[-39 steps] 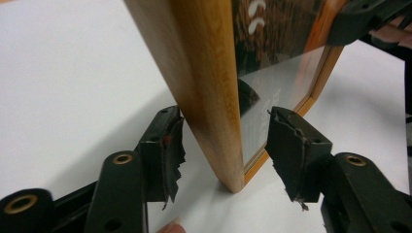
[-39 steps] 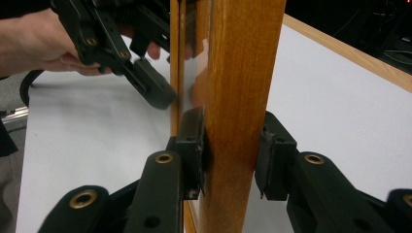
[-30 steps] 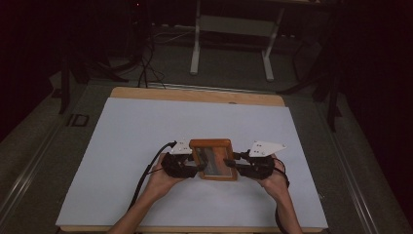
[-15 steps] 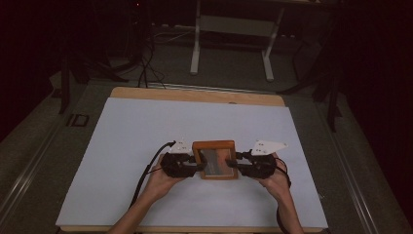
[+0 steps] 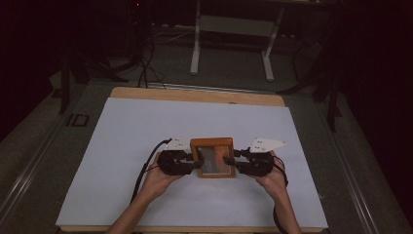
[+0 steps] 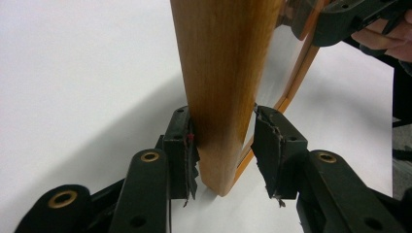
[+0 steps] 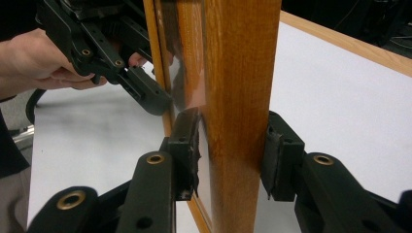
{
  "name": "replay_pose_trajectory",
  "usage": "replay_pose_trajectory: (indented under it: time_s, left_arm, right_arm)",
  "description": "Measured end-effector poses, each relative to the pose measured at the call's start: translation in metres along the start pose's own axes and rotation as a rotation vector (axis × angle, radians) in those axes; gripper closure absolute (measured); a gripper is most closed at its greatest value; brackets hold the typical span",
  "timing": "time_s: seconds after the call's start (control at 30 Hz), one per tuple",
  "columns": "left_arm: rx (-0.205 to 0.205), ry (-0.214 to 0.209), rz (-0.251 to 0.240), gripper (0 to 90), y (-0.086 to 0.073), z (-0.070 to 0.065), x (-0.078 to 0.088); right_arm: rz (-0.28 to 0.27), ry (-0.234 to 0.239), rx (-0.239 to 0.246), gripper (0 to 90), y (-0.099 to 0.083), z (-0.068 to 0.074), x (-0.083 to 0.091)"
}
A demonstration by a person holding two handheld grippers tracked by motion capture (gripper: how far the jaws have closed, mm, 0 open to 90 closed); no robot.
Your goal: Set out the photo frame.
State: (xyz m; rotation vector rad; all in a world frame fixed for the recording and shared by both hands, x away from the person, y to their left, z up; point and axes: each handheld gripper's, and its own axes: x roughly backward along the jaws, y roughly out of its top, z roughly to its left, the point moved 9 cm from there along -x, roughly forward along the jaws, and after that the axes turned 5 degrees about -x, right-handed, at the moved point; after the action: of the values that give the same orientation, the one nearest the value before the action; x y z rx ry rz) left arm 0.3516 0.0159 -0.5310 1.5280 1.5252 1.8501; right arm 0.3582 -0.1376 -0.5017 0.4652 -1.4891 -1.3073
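Room: dark all round us, with stand legs (image 5: 231, 46) on the floor behind.
Table: white sheet (image 5: 122, 146) over a wooden top (image 5: 195, 94), and our work sits near the front edge.
Frame: wooden frame (image 5: 212, 157) with a shiny pane, on the sheet between our two hands.
Left gripper (image 5: 197, 164): straddling the frame's left rail; one pad (image 6: 187, 150) touches the wood and the other stands off with a gap, so we call it released, jaws having just closed a little.
Right gripper (image 5: 227, 160): jaws round the right rail, having just eased wider; contact is hard to judge.
Doing it well: we'd close both squarely on the rails and keep the pads off the pane.
Hidden: the frame's far side; the pane's surface is hard to read.
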Motion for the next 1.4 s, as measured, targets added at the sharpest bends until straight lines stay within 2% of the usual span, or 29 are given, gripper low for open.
replay_pose_trajectory:
  time_s: [0.13,0.5,0.93,1.4]
  left_arm:
    - [0.015,0.001,-0.007,60.9,0.001,0.002,0.004]
    - [0.024,0.017,-0.030,61.1,0.006,0.007,0.018]
    - [0.034,0.038,-0.037,62.2,0.008,0.012,0.030]
    - [0.043,0.059,-0.032,63.0,0.006,0.017,0.037]
  right_arm:
    - [-0.005,-0.004,-0.011,62.3,0.002,0.001,-0.003]
    - [-0.023,-0.001,-0.043,61.6,0.010,0.004,-0.010]
    - [-0.042,0.018,-0.101,60.1,0.014,0.004,-0.019]
    - [-0.048,0.015,-0.130,58.3,0.015,0.005,-0.030]
